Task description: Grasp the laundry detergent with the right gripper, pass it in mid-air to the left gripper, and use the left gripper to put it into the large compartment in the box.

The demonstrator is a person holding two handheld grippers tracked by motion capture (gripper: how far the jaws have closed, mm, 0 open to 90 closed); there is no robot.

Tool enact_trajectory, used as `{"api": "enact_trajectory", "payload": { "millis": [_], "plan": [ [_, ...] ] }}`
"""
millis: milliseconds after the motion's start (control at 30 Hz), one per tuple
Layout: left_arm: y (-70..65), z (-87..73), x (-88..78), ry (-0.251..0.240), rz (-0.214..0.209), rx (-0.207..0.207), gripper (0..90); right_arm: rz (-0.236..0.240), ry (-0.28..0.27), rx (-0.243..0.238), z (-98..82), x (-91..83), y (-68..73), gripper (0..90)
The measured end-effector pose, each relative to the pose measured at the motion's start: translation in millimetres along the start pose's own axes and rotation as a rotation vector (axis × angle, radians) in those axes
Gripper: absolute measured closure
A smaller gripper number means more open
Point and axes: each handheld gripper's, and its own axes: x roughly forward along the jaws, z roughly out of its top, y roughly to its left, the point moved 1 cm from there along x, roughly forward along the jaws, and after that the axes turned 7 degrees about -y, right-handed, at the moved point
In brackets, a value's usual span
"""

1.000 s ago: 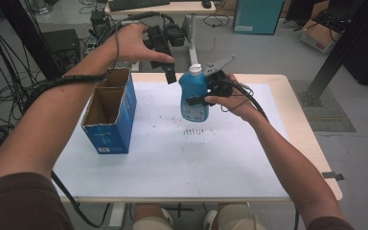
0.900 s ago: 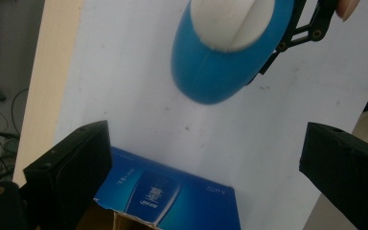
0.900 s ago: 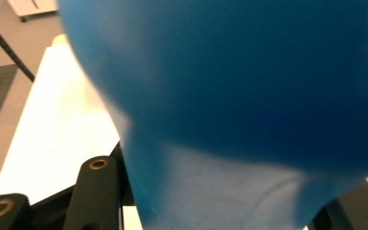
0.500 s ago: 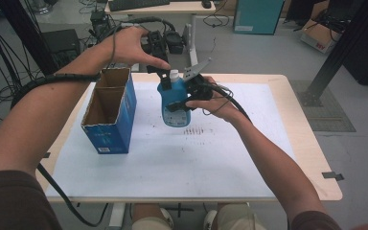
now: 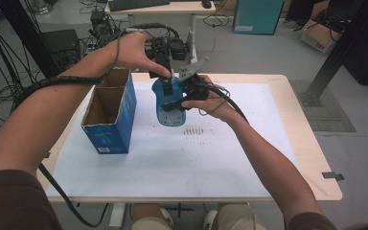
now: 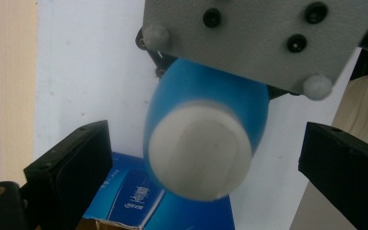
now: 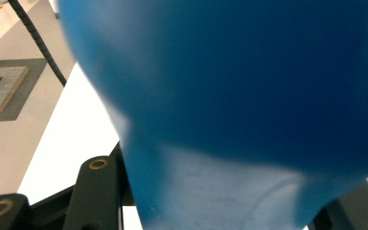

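A blue bottle (image 5: 168,104) with a white cap hangs tilted above the table, just right of the box. My right gripper (image 5: 184,93) is shut on its body from the right, and the blue body (image 7: 249,72) presses close between that gripper's jaws (image 7: 220,203). My left gripper (image 5: 168,79) reaches down over the bottle's top. In the left gripper view the white cap (image 6: 196,151) sits between its jaws (image 6: 206,167), which stand open with a gap on each side. The right gripper's grey plate (image 6: 249,38) lies just behind the bottle.
An open blue cardboard box (image 5: 106,115) stands on the left of the white-topped table (image 5: 230,158), close beside the bottle. Cables (image 5: 57,81) trail from both grippers. Beyond the table's far edge are a desk (image 5: 163,7) and equipment on the floor.
The right gripper has carried the bottle left toward the box and tilted it. The left gripper has come down from behind the table onto the bottle's cap.
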Motion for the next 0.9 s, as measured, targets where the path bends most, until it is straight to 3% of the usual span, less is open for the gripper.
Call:
{"api": "enact_trajectory", "payload": {
  "millis": [133,367,400,433,467,500,567,667,733,900],
  "plan": [
    [-1.3,1.0,3.8,0.016,-0.002,0.024,4.7,-0.013,-0.003,-0.021,2.0,-0.9,0.4,44.4],
    [-4.9,0.5,7.4,0.017,-0.011,0.018,4.9,-0.006,0.001,0.001,4.6,-3.6,7.1,44.4],
    [-5.4,0.4,8.0,0.019,-0.011,0.020,4.9,-0.008,0.009,0.022,5.6,-4.7,9.7,44.4],
    [-15.8,-0.1,15.0,-0.079,-0.022,-0.106,4.8,-0.003,0.010,-0.053,4.4,-5.0,4.6,44.4],
    [-10.3,-0.1,12.1,-0.023,-0.002,-0.022,4.8,0.011,-0.011,-0.077,4.8,-4.2,3.6,44.4],
    [-10.3,-0.1,12.1,-0.023,-0.002,-0.022,4.8,0.011,-0.011,-0.077,4.8,-4.2,3.6,44.4],
    [-14.4,-0.6,16.1,-0.049,-0.016,-0.067,4.8,0.021,-0.026,-0.106,6.7,-3.7,3.2,44.4],
    [-13.2,-1.2,15.6,-0.039,-0.015,-0.044,4.8,0.026,-0.025,-0.108,8.3,-3.3,5.2,44.4],
    [-13.9,-1.2,15.5,-0.040,-0.011,-0.049,4.8,0.030,-0.032,-0.067,9.5,-2.5,9.2,44.4],
    [-15.0,-1.4,14.7,-0.050,-0.018,-0.053,4.8,0.036,-0.028,-0.076,9.9,-1.6,9.7,44.4]
  ]
}}
